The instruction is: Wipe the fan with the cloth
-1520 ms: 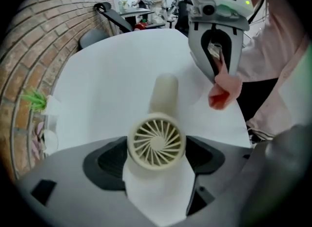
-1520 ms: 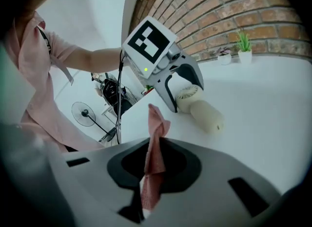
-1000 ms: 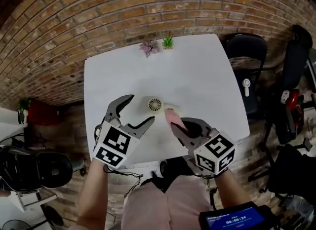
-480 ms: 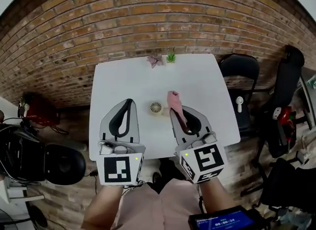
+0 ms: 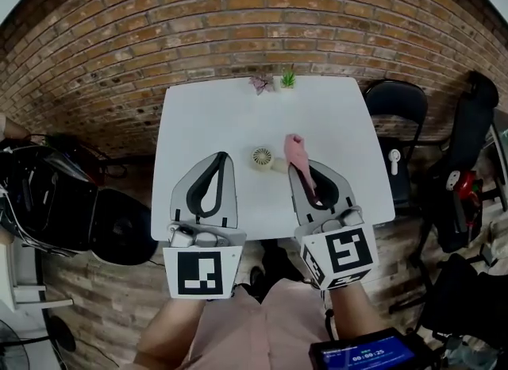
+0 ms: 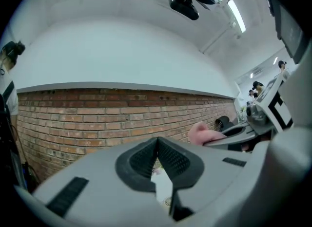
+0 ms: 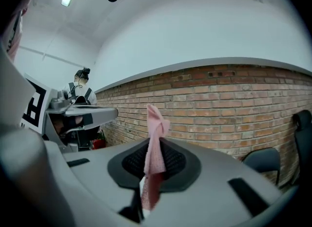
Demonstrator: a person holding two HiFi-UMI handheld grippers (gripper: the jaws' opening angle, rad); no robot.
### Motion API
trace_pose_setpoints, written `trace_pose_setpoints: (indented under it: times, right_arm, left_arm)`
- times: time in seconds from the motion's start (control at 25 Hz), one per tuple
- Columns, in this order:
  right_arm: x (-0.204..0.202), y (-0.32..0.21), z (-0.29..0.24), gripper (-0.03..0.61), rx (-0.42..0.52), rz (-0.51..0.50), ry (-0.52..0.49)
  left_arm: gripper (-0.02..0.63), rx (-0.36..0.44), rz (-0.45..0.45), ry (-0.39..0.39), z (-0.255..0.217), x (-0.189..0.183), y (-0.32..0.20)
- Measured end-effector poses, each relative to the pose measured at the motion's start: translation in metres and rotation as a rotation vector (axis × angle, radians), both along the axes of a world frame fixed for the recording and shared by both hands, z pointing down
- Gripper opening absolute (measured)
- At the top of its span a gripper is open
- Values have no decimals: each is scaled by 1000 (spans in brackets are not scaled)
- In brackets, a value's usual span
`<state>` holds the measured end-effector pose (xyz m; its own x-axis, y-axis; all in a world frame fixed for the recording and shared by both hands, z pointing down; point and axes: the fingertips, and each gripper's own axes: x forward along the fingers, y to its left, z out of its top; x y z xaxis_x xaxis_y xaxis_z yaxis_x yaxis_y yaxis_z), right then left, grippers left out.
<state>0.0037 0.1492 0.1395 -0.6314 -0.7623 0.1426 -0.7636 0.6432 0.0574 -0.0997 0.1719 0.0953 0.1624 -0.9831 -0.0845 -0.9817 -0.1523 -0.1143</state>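
The right claw (image 5: pixel 298 168) clamps the pink cloth (image 5: pixel 295 148), the left claw (image 5: pixel 221 157) is pinched closed on nothing (both held level), and the fan (image 5: pixel 263 157) lies on the white table (image 5: pixel 198 114) between them, so I'd lower the cloth gently onto it

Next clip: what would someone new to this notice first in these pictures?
The pink cloth stands out, pinched in the shut right gripper and sticking out past its tips above the white table. Beside it, the left gripper is shut on nothing. Between the two tips, the small round fan sits on the table, with a red brick wall beyond.
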Motion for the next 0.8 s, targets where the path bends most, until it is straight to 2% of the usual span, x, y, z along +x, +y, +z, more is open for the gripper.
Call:
trace_pose_setpoints:
  times: [0.8]
  right_arm:
    - [4, 6, -2, 29, 10, -7, 11]
  left_arm:
    - [11, 6, -11, -7, -4, 10, 4]
